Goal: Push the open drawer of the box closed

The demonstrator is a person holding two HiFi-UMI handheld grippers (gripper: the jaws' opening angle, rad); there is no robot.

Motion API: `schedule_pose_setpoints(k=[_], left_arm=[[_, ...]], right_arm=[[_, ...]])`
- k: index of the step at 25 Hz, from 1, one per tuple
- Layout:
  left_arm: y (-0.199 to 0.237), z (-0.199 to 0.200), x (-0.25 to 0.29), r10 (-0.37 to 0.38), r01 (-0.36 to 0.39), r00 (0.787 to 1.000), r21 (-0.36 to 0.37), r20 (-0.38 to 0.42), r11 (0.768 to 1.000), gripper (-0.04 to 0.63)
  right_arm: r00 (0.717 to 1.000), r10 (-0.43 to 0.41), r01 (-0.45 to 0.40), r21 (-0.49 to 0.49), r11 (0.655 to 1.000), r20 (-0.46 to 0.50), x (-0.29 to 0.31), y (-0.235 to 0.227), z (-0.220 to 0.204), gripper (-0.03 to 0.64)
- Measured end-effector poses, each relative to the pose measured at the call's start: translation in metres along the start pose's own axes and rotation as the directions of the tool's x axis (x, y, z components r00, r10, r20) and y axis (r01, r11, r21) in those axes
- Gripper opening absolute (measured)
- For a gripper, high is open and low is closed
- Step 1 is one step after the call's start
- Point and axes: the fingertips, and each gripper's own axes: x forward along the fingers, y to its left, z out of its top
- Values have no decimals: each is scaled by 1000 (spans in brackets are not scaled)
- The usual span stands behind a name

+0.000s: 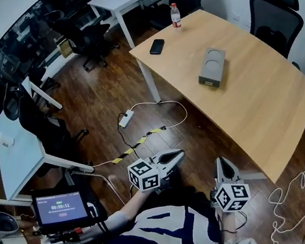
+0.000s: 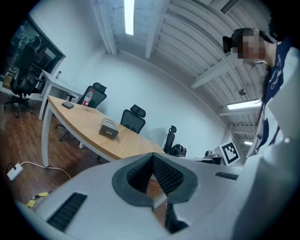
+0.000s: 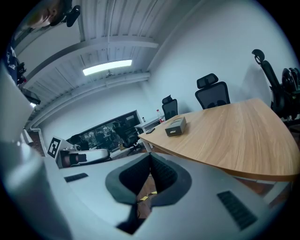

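A small grey box (image 1: 212, 66) with two round dents on top lies on the wooden table (image 1: 259, 107); its drawer sticks out a little at the near end. The same box (image 2: 108, 128) shows far off in the left gripper view, and the box (image 3: 176, 126) sits far off in the right gripper view too. My left gripper (image 1: 179, 154) and right gripper (image 1: 220, 162) hang low over the floor, close to my body and well short of the table. Both are shut, tips touching, with nothing between them: left gripper (image 2: 152, 155), right gripper (image 3: 150, 155).
On the table's far left lie a black phone (image 1: 157, 46) and a water bottle (image 1: 175, 15). Office chairs (image 1: 274, 20) stand behind it. A power strip and cables (image 1: 126, 118) trail on the wooden floor, with a tablet (image 1: 61, 206) at lower left.
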Motion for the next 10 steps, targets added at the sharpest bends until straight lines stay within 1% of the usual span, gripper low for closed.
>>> schedule_pose_setpoints(k=[10], left_arm=[[36, 6, -12, 82, -81, 996, -24, 37, 996, 3]], right_arm=[[1000, 8, -8, -14, 1000, -8, 25, -8, 5, -3]])
